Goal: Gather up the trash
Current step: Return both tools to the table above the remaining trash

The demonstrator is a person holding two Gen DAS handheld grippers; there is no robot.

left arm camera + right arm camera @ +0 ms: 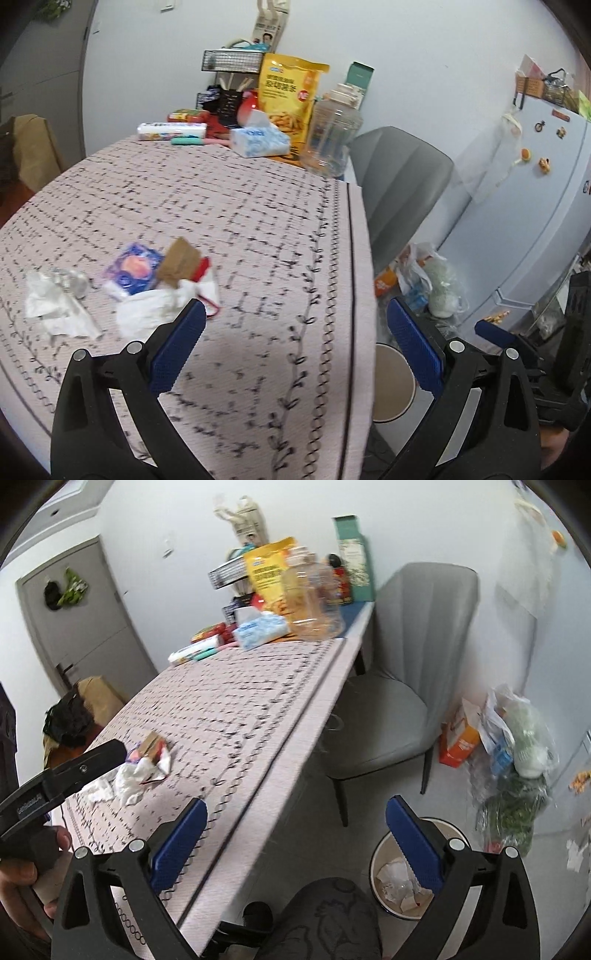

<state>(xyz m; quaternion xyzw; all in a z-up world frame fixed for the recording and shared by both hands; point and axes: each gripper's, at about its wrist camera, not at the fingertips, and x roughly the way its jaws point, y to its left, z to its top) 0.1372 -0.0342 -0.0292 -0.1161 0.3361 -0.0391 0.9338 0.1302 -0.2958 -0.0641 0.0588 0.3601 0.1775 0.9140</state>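
A heap of trash lies on the patterned tablecloth point(240, 206): crumpled white tissues point(55, 310), a purple wrapper point(131, 269), a brown paper scrap point(179, 262) and a white-and-red wrapper point(166, 306). My left gripper point(295, 347) is open and empty, above the table's near right edge, its left finger beside the white wrapper. My right gripper point(295, 834) is open and empty, off the table over the floor. A round trash bin point(402, 882) with crumpled paper inside stands below its right finger. The heap point(140, 764) also shows in the right wrist view, by the left gripper's body point(70, 771).
The far table end holds a yellow snack bag point(288, 99), a clear plastic jar point(332, 136), a blue tissue pack point(258, 140) and a wire rack point(229, 62). A grey chair point(402, 679) stands by the table. Bags point(513, 753) lie beside the fridge point(528, 206).
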